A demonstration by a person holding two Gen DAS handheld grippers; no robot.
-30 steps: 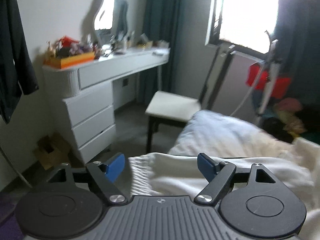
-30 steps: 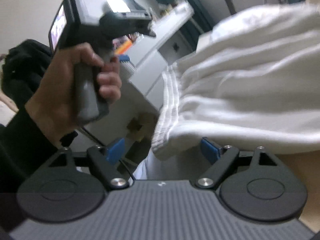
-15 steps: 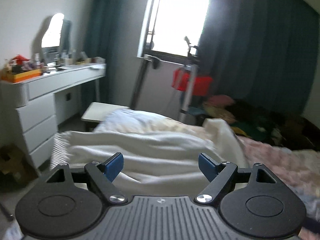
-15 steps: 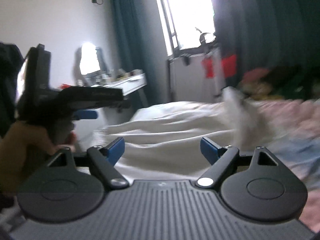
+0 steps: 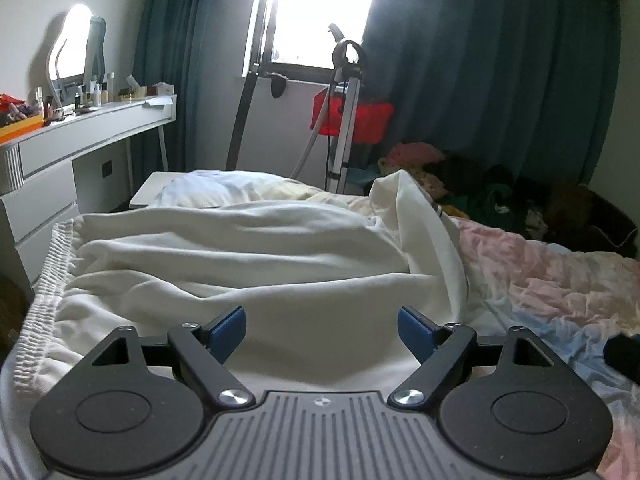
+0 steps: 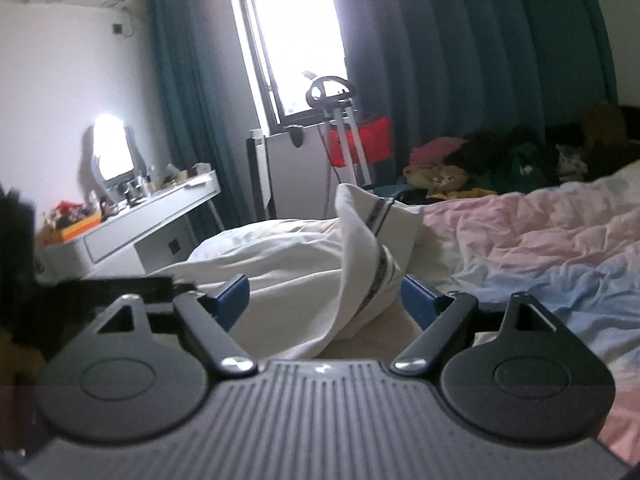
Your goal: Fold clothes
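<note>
While both the left gripper and right gripper are held wide open and empty, white trousers are spread just beyond them on the pink bedding.

Daylight pours in through the window, blown out to pure white in both views, leaving the room dim and backlit. The mirror on the desk glares too. Fisheye bending curves the edges, corners darken, and the right wrist view is softly blurred, especially at its left edge.
</note>
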